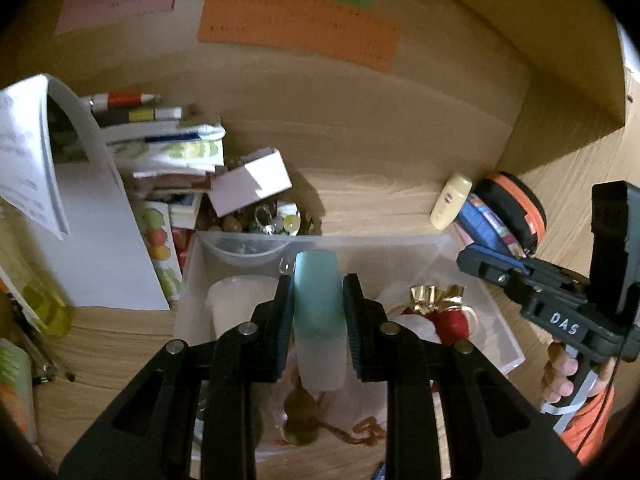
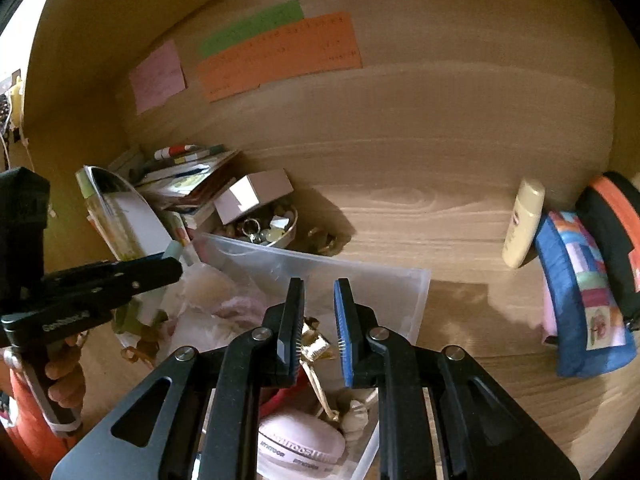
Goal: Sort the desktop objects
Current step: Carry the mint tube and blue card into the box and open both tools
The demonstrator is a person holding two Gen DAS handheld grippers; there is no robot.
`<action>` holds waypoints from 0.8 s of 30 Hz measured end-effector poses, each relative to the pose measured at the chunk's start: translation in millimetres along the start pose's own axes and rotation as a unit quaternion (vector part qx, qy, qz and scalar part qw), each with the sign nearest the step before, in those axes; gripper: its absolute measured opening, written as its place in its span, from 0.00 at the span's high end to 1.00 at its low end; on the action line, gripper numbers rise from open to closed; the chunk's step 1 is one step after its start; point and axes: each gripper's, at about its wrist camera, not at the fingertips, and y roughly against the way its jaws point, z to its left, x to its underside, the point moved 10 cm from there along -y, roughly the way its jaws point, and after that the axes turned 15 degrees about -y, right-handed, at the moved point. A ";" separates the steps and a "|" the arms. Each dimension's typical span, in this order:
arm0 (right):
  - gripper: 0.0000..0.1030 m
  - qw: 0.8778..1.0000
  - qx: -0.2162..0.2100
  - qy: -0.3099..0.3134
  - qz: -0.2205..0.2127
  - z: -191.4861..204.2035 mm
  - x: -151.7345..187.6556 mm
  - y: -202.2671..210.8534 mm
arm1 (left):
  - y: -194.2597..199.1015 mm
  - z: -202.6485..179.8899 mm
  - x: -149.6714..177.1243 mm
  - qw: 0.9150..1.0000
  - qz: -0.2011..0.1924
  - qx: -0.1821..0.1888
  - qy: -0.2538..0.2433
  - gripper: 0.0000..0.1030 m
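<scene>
My left gripper (image 1: 319, 308) is shut on a small bottle (image 1: 319, 304) with a teal cap and frosted body, held over the clear plastic bin (image 1: 504, 344). The bin holds a white cup (image 1: 236, 304), a red and gold ornament (image 1: 444, 312) and a gold chain (image 1: 360, 434). My right gripper (image 2: 318, 332) is open and empty above the same bin (image 2: 400, 292), over a gold ribbon (image 2: 316, 344) and a pink round case (image 2: 300, 440). The left gripper also shows at the left of the right wrist view (image 2: 176, 264), and the right gripper in the left wrist view (image 1: 472, 258).
A cream lotion bottle (image 2: 524, 224), a blue patterned pouch (image 2: 580, 300) and a black and orange round case (image 2: 616, 240) lie at the right. A stack of books and pens (image 1: 160, 148), a white box (image 1: 252, 184) and a bowl of trinkets (image 2: 264, 232) crowd the left back.
</scene>
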 end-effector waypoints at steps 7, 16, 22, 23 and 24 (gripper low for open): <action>0.86 1.000 -0.014 -0.018 0.005 -6.7 1.1 -1.8 | -10.3 -3.7 6.4 1.000 0.012 0.004 -0.008 0.76; 0.68 1.000 -0.022 0.000 -0.003 8.9 1.4 6.5 | 12.3 -7.5 -4.4 1.000 -0.013 -0.008 -0.017 0.66; 0.57 0.999 -0.019 0.021 -0.026 24.3 -1.9 26.8 | 39.5 -8.3 -8.9 0.998 -0.038 -0.029 -0.030 0.49; 0.55 0.999 -0.020 0.023 -0.029 26.4 -1.5 30.7 | 44.8 -7.5 -8.3 0.998 -0.041 -0.035 -0.033 0.48; 0.54 0.999 -0.021 0.026 -0.033 29.3 -0.6 36.0 | 49.0 -6.2 -7.5 0.998 -0.042 -0.040 -0.033 0.46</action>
